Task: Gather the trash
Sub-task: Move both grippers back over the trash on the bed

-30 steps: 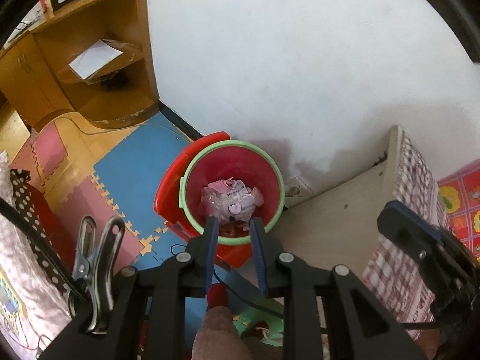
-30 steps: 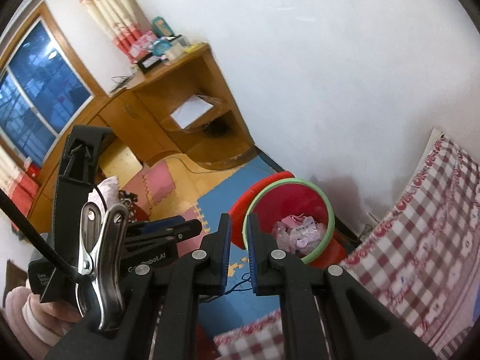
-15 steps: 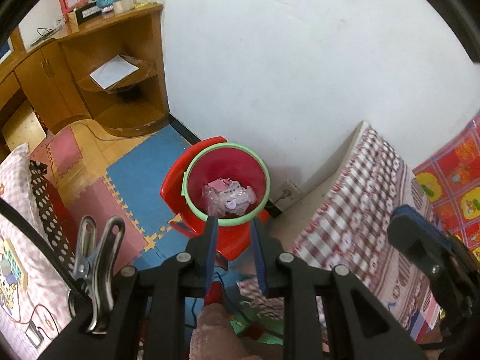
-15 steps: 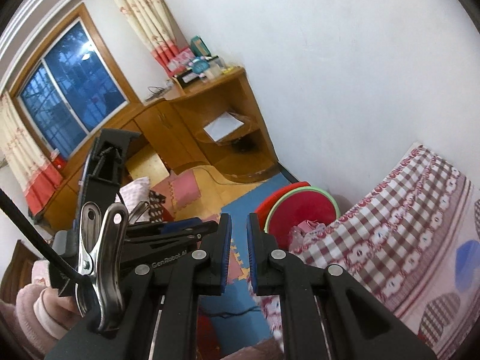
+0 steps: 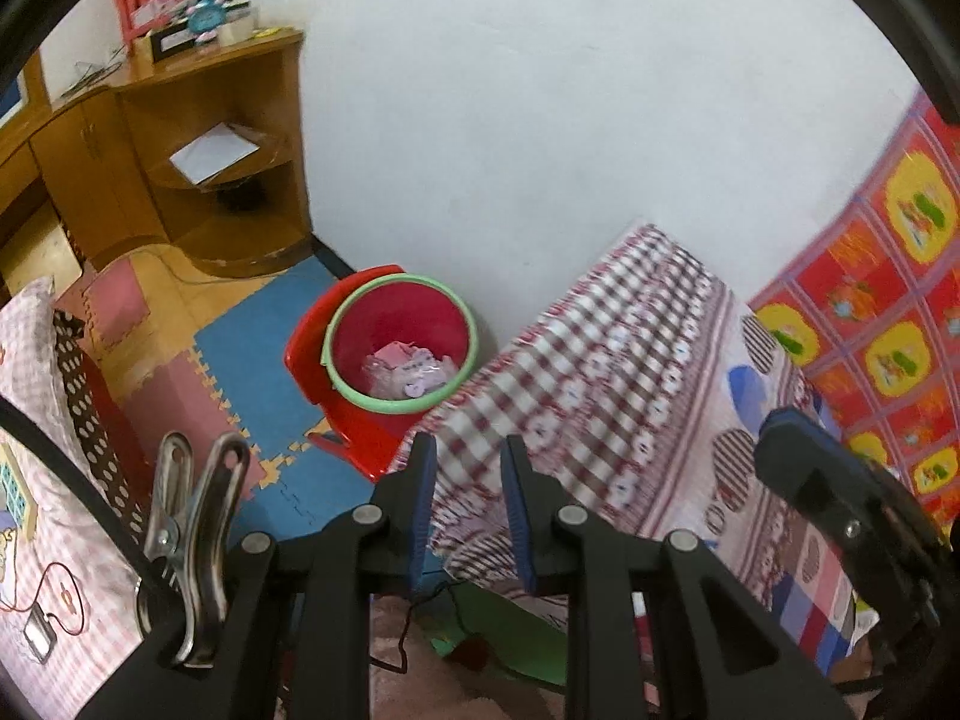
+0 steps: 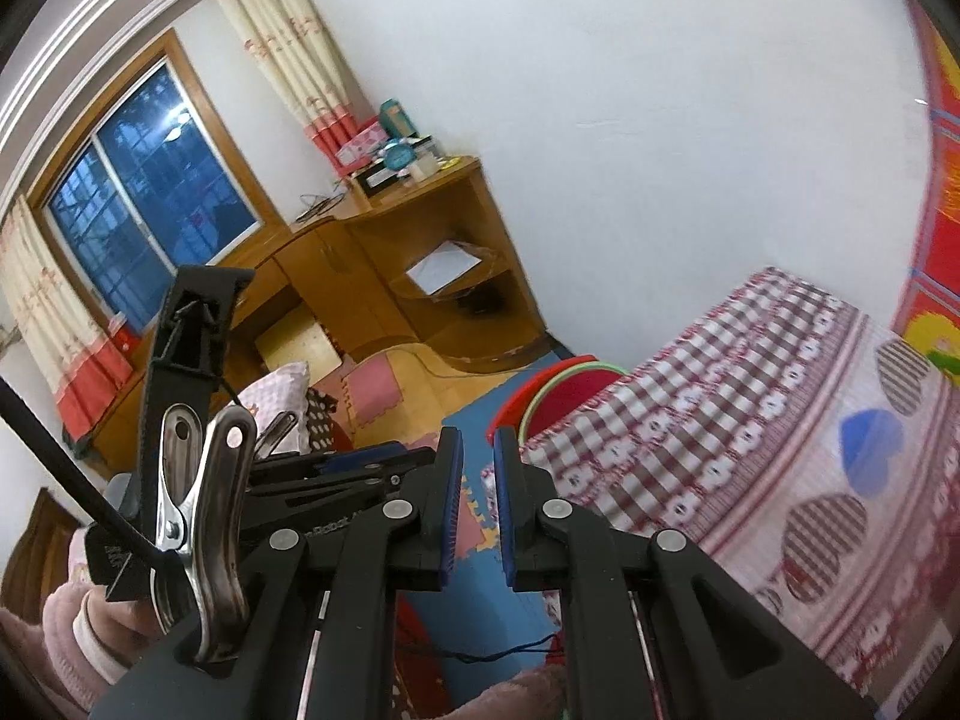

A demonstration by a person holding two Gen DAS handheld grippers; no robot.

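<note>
Left gripper: jaws slightly apart, nothing between the pads, empty. Right gripper: narrower gap, also empty. Both aimed down and forward over the near corner of the checked bed cover. Red bin with green rim sat on the blue floor mat, against the white wall, just beyond the bed corner. Seen from the left wrist: bin above and slightly left of the fingertips, centre of frame, mouth fully visible, crumpled pink-white trash lying at the bottom. Seen from the right wrist: only a sliver of bin rim above and right of the tips, rest hidden behind the bed cover. Bin round, so no long axis to align with. Likely nearer and better lined up for the left. No loose trash spotted on bed or floor in either view; next pickup target unclear.
</note>
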